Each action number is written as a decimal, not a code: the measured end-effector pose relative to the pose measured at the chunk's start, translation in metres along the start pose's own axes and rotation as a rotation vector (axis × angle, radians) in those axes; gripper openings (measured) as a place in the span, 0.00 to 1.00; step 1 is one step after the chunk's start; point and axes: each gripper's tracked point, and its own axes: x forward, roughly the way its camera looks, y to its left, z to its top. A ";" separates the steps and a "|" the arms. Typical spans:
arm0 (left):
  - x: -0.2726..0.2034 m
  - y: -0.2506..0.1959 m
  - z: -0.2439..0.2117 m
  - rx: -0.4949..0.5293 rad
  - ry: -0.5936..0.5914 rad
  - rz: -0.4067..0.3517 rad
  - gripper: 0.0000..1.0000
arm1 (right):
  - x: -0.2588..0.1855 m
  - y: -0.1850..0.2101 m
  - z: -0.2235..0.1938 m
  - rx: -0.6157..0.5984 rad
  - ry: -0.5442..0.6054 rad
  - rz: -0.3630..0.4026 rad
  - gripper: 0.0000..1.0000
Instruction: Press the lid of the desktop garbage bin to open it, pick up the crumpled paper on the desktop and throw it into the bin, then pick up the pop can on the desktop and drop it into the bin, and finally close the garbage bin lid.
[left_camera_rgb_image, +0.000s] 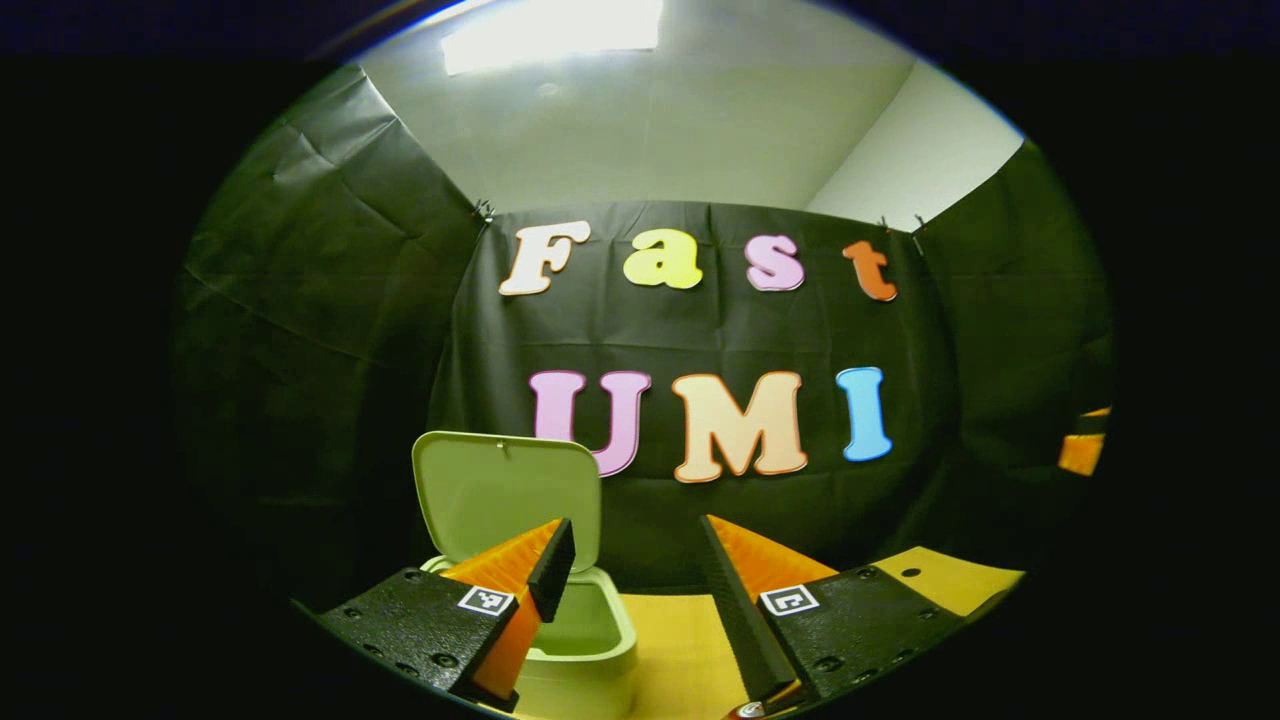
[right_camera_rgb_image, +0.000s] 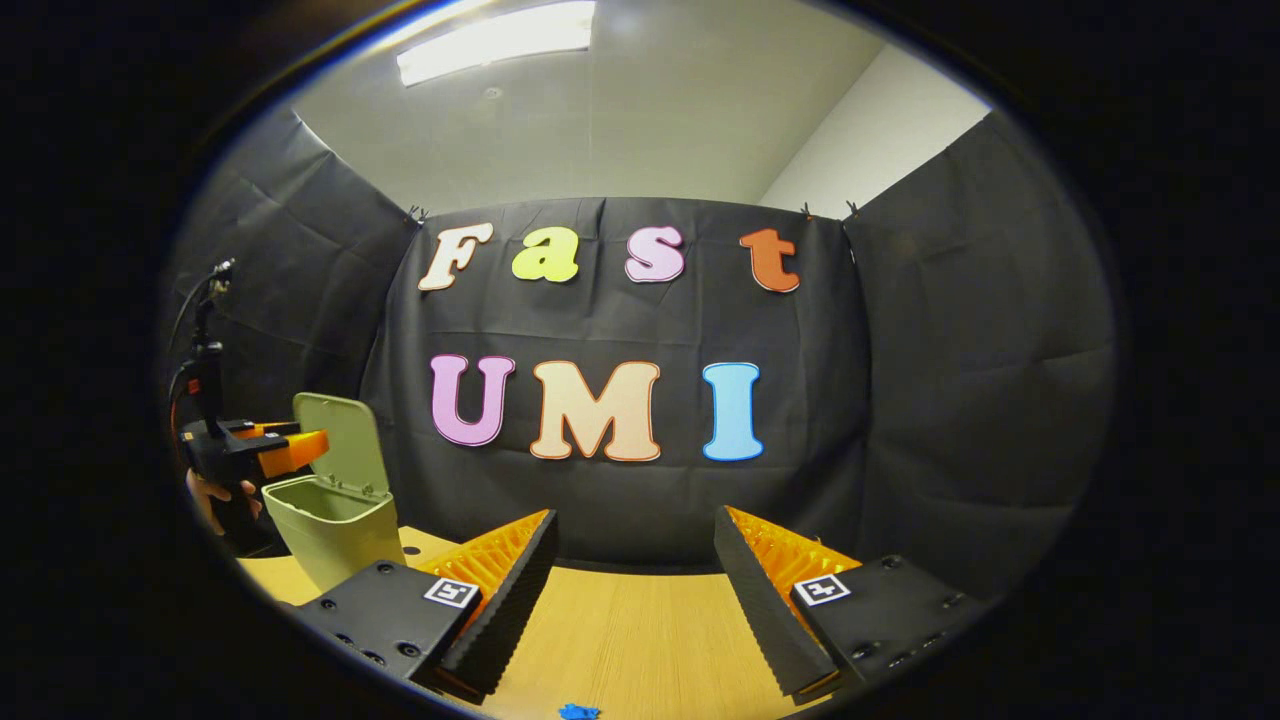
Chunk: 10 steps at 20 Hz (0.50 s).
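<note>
- Black cloth walls close the booth around a pale wooden tabletop (right_camera_rgb_image: 640, 640).
- Your left gripper (left_camera_rgb_image: 635, 570) has its fingers spread apart with nothing between them.
- Just past it, low on the left of the left gripper view, stands the pale green plastic desktop bin (left_camera_rgb_image: 585, 650), its hinged lid (left_camera_rgb_image: 505, 495) raised upright.
- Your right gripper (right_camera_rgb_image: 635, 580) is likewise parted and empty above bare wood.
- From the right gripper view, the bin sits far left, with your left gripper and a hand (right_camera_rgb_image: 215, 495) beside it.

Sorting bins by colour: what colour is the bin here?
Pale green, lid included; the bin shows best in the right gripper view.
</note>
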 end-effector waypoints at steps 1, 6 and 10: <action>-0.004 -0.010 0.003 -0.008 -0.008 -0.020 0.76 | 0.003 0.001 -0.002 0.003 0.004 0.006 0.98; -0.021 -0.050 0.013 -0.060 -0.020 -0.105 0.85 | 0.019 0.009 -0.020 0.015 0.054 0.042 0.98; -0.034 -0.064 0.011 -0.082 -0.007 -0.119 0.84 | 0.030 0.018 -0.063 -0.026 0.148 0.079 1.00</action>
